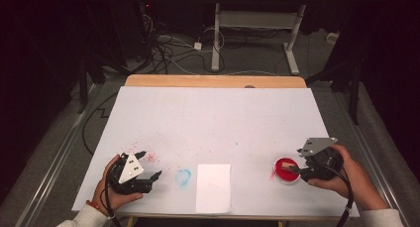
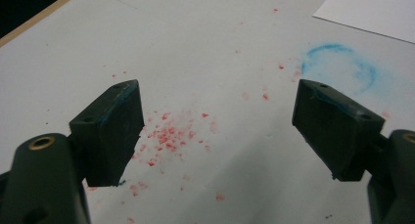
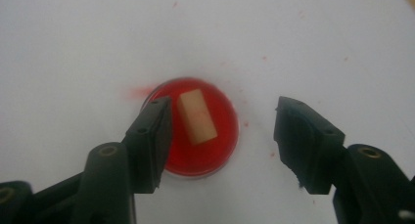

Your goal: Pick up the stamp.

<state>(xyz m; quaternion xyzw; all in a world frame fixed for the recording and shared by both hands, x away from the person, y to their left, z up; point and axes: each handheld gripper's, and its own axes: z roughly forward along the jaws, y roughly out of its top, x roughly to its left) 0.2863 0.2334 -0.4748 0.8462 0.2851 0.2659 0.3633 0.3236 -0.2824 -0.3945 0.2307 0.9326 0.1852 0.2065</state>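
A round red ink dish [image 1: 286, 170] sits on the white sheet at the right, with a small tan block [image 3: 196, 116] lying in its red pad [image 3: 215, 145]. My right gripper [image 3: 222, 131] hovers open over the dish, its left jaw above the dish's rim and the block in the gap nearer that jaw. In the high view the right gripper [image 1: 299, 170] stands at the dish's right edge. My left gripper [image 1: 148, 163] is open at the near left, above red crumbs [image 2: 166, 136], nothing between its jaws. A white paper rectangle [image 1: 213, 187] lies at the near middle.
A blue smudged ring [image 1: 183, 177] marks the sheet left of the paper rectangle. The white sheet [image 1: 218, 118] covers the wooden table, whose far edge [image 1: 213, 81] shows. Cables and a desk frame [image 1: 257, 33] stand on the floor beyond.
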